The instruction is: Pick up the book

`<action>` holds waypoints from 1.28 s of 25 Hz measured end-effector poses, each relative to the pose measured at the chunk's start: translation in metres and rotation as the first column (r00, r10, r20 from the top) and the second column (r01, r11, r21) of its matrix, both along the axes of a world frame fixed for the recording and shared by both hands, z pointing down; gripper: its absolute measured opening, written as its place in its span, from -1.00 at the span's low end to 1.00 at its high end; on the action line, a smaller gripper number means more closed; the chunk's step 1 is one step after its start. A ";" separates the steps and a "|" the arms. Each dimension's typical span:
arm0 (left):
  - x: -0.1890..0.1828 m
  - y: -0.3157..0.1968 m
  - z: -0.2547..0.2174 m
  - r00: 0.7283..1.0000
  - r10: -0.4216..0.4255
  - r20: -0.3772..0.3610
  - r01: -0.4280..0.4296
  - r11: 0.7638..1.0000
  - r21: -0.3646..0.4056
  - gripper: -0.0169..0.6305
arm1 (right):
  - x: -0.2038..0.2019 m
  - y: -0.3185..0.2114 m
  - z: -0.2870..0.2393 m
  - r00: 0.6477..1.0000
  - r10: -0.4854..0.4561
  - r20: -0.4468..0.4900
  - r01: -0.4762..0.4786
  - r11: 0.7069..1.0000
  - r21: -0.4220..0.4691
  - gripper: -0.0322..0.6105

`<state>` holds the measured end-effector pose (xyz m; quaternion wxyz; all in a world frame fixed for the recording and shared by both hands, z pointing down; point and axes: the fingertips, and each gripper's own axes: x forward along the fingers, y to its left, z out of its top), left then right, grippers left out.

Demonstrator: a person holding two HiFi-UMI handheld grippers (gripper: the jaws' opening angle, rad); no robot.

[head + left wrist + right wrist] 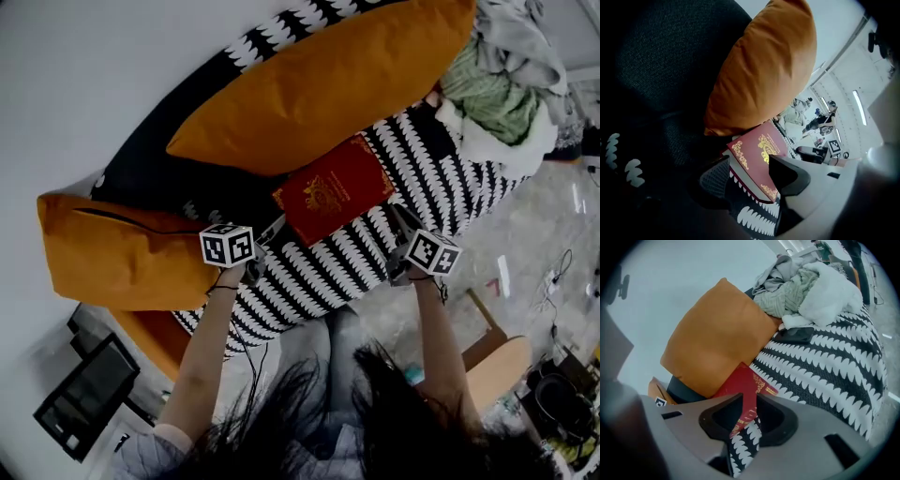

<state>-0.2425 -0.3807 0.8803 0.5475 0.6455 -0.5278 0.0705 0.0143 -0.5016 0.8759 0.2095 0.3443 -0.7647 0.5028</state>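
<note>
Left gripper (752, 174): fingers apart, empty. The book (335, 187) lies just ahead, near corner between them. Right gripper (745, 404): fingers a narrow slit apart, empty, farther off. We judge the left nearer. Book's long axis runs up-right in the head view, flat on the patterned sofa (450, 178), against 1 cushion (328, 75). Clothes (497, 84) lie beyond.

The left forearm (202, 361) and right forearm (439, 342) reach forward, angled down. The left claw (749, 172) has its jaws wide apart; the right claw (749, 403) has them almost together, with a thin slit between.
</note>
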 end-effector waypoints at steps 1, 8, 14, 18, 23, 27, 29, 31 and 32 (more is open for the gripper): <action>0.000 -0.003 0.004 1.000 -0.003 -0.010 0.003 1.000 0.000 -0.17 | -0.002 -0.003 0.003 1.000 0.007 0.012 -0.007 1.000 -0.005 -0.60; -0.005 -0.022 0.025 0.998 -0.040 -0.043 0.040 0.999 -0.012 0.01 | -0.009 -0.012 0.027 1.000 0.020 0.016 -0.019 0.998 -0.066 -0.14; -0.003 -0.031 0.046 0.992 -0.051 -0.115 0.048 0.998 -0.032 0.11 | -0.012 -0.023 0.046 0.998 0.067 -0.004 -0.067 0.990 -0.125 0.01; 0.001 -0.033 0.053 0.991 -0.030 -0.133 0.023 0.999 -0.048 0.11 | -0.020 -0.028 0.052 0.996 0.084 0.012 -0.081 0.986 -0.149 0.01; 0.003 -0.033 0.062 0.989 -0.025 -0.145 0.016 0.998 -0.064 0.11 | -0.028 -0.033 0.060 0.994 0.107 0.024 -0.102 0.979 -0.177 0.04; 0.003 -0.036 0.063 0.987 -0.040 -0.158 0.031 0.998 -0.063 0.11 | -0.029 -0.035 0.060 0.991 0.128 0.046 -0.118 0.978 -0.172 0.04; 0.004 -0.037 0.063 0.988 -0.041 -0.151 0.032 0.998 -0.063 0.11 | -0.029 -0.035 0.061 0.989 0.141 0.048 -0.132 0.978 -0.164 0.04; 0.005 -0.037 0.063 0.989 -0.043 -0.140 0.035 0.998 -0.059 0.11 | -0.028 -0.035 0.060 0.987 0.156 0.045 -0.147 0.976 -0.159 0.04; 0.005 -0.037 0.063 0.990 -0.044 -0.135 0.037 0.998 -0.055 0.11 | -0.028 -0.034 0.060 0.985 0.164 0.043 -0.156 0.975 -0.158 0.04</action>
